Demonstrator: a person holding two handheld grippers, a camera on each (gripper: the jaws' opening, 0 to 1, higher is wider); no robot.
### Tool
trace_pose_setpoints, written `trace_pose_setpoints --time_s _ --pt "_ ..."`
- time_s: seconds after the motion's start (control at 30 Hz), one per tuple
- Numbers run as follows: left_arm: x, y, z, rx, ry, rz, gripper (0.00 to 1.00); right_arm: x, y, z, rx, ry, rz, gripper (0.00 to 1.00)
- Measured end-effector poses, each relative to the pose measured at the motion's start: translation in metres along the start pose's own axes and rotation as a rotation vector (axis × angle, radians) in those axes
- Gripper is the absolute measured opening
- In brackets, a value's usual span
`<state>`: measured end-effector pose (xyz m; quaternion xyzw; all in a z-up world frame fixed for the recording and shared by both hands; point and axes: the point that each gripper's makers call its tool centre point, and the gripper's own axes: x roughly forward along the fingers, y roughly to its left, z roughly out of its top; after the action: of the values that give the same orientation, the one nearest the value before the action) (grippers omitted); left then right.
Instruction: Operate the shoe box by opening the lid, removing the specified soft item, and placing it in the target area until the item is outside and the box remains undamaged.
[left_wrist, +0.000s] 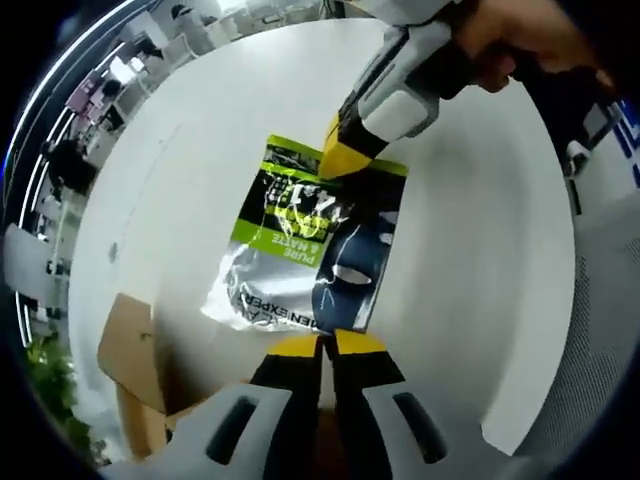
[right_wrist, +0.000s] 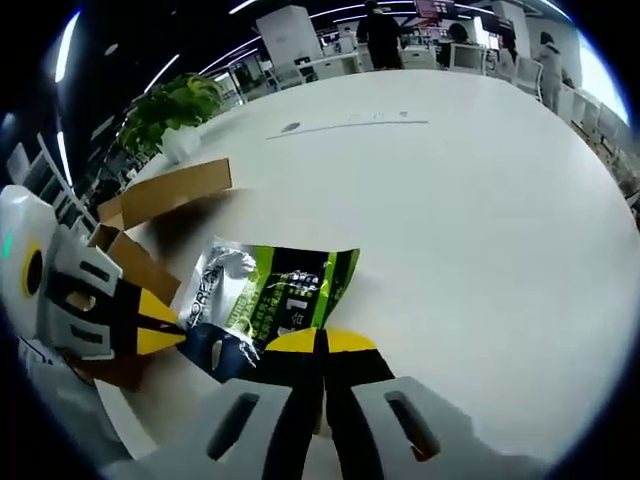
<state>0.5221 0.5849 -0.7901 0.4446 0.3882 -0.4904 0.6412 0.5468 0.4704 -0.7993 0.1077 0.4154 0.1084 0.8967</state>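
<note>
A soft sachet, green, silver and dark blue with white print, stretches between my two grippers over the white table. In the left gripper view my left gripper is shut on its near dark edge. My right gripper comes down from the top right, held by a hand, its yellow tips pinching the far green edge. In the right gripper view the sachet lies just ahead of my shut right gripper, and the left gripper holds its dark corner. The open cardboard shoe box stands to the left.
The box's brown flaps sit beside the left gripper. A potted plant stands past the table's far left edge. Desks, chairs and people are in the background. A grey line marks the table's far part.
</note>
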Motion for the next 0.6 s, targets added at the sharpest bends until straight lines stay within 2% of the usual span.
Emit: trace_pose_setpoints --time_s 0.07,0.17,0.33,0.43,0.47,0.53,0.6 --pt "0.000 0.000 -0.002 0.006 0.009 0.006 0.03 0.000 0.000 0.000 0.000 -0.002 -0.003 0.00" --pt "-0.003 -0.001 -0.004 0.060 0.013 0.024 0.06 0.000 0.000 0.000 -0.004 -0.002 -0.006 0.00" --pt "-0.011 0.000 -0.005 0.040 0.009 0.027 0.10 0.000 0.001 0.000 -0.023 0.001 -0.014 0.00" --pt "-0.017 -0.001 0.000 -0.040 -0.044 0.003 0.14 0.000 0.001 0.000 -0.025 0.003 -0.021 0.00" --pt "-0.019 -0.003 0.004 -0.117 -0.085 -0.030 0.14 0.000 0.000 0.000 -0.024 0.003 -0.024 0.00" --pt "-0.025 -0.002 0.007 -0.201 -0.117 -0.051 0.15 0.000 0.000 0.000 -0.027 0.002 -0.025 0.00" --pt "-0.032 0.001 0.009 -0.199 -0.140 -0.048 0.15 0.000 0.000 0.000 -0.026 0.003 -0.025 0.00"
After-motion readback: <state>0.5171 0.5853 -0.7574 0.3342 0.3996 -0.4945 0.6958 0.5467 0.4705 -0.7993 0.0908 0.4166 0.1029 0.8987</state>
